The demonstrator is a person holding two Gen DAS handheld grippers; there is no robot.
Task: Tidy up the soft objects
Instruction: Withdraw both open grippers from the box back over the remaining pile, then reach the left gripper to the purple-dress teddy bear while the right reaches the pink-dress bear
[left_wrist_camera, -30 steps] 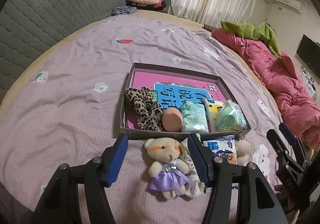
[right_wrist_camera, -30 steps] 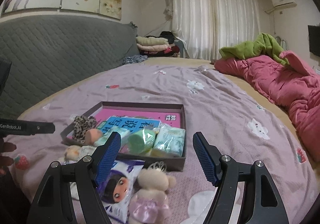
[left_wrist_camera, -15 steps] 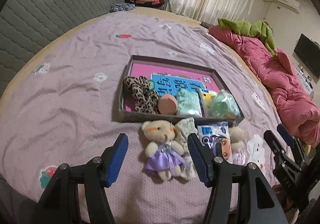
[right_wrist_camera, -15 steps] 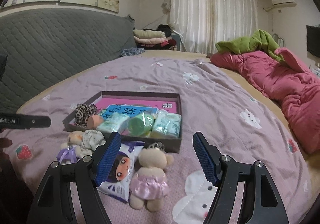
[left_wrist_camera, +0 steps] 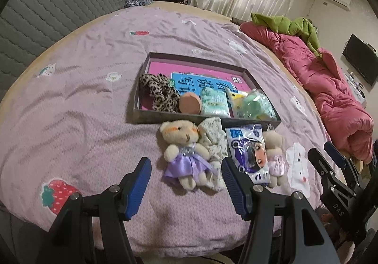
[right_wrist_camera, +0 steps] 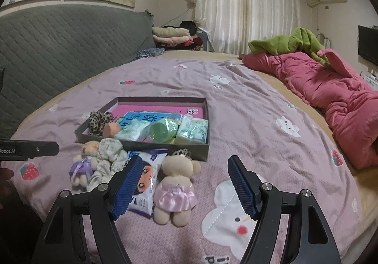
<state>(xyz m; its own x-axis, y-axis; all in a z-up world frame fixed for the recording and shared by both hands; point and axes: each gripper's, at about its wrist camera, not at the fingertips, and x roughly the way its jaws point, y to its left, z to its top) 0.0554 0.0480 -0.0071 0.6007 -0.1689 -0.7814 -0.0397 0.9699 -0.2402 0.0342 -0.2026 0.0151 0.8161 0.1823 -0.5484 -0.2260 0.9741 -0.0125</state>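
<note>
A shallow dark box [left_wrist_camera: 151, 118] [right_wrist_camera: 165, 146] lies on the bed and holds a leopard scrunchie [left_wrist_camera: 160, 94], an orange sponge [left_wrist_camera: 189, 103], tissue packs [left_wrist_camera: 213, 104] and a green bagged item [left_wrist_camera: 256, 105]. In front of it lie a bear in a purple dress [left_wrist_camera: 186, 153] [right_wrist_camera: 81, 167], a floral cloth [left_wrist_camera: 212, 138], a cartoon-girl tissue pack [left_wrist_camera: 250, 155] [right_wrist_camera: 145, 176] and a bear in a pink dress [right_wrist_camera: 176, 183]. My left gripper [left_wrist_camera: 185, 183] is open just short of the purple bear. My right gripper [right_wrist_camera: 183, 183] is open around the pink bear's near side.
The purple bedsheet [right_wrist_camera: 248, 122] has cartoon prints. A pink duvet [right_wrist_camera: 330, 91] with a green cloth [right_wrist_camera: 290, 43] lies along the right. A grey quilted headboard [right_wrist_camera: 59, 44] is on the left. Folded clothes [right_wrist_camera: 174, 36] sit far back.
Both grippers have drawn back from the box and risen a little, so more of the sheet and the toys in front of the box show. Both stay open.
</note>
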